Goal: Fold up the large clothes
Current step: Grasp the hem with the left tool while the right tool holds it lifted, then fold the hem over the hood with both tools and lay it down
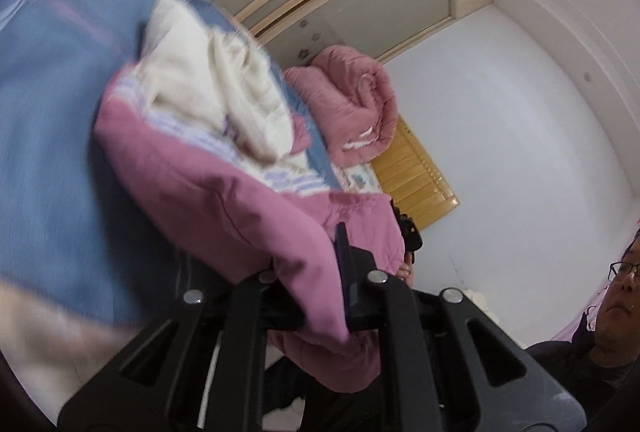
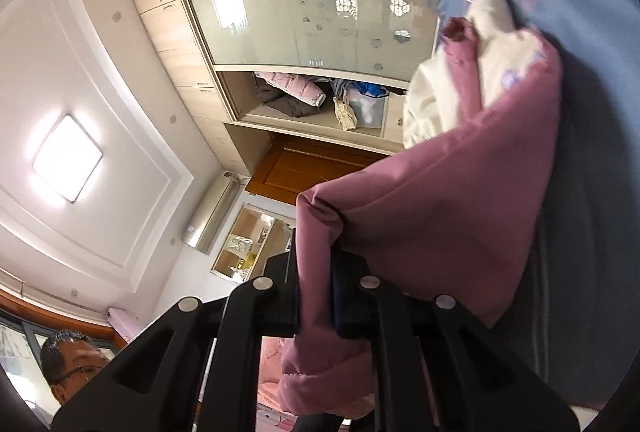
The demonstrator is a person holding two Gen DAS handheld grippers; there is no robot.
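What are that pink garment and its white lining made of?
The pink garment looks like matte woven cloth, perhaps cotton: soft creases, no shine. Its white lining looks fleecy, thick and fuzzy in its folds. Both views are blurred, so this is uncertain.

We see the pink fleece-lined garment motion-blurred, its bunched cloth hiding our left gripper's near finger and fingertips.

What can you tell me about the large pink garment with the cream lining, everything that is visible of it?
The large pink garment with cream fleecy lining looks like a soft, thick cotton jacket, with a striped lilac-and-white band inside. It is lifted over the blue bed sheet, hanging bunched and blurred. The left gripper pinches one pink edge, and the right gripper pinches another; both are shut on the cloth. The lining faces up and folds over itself.
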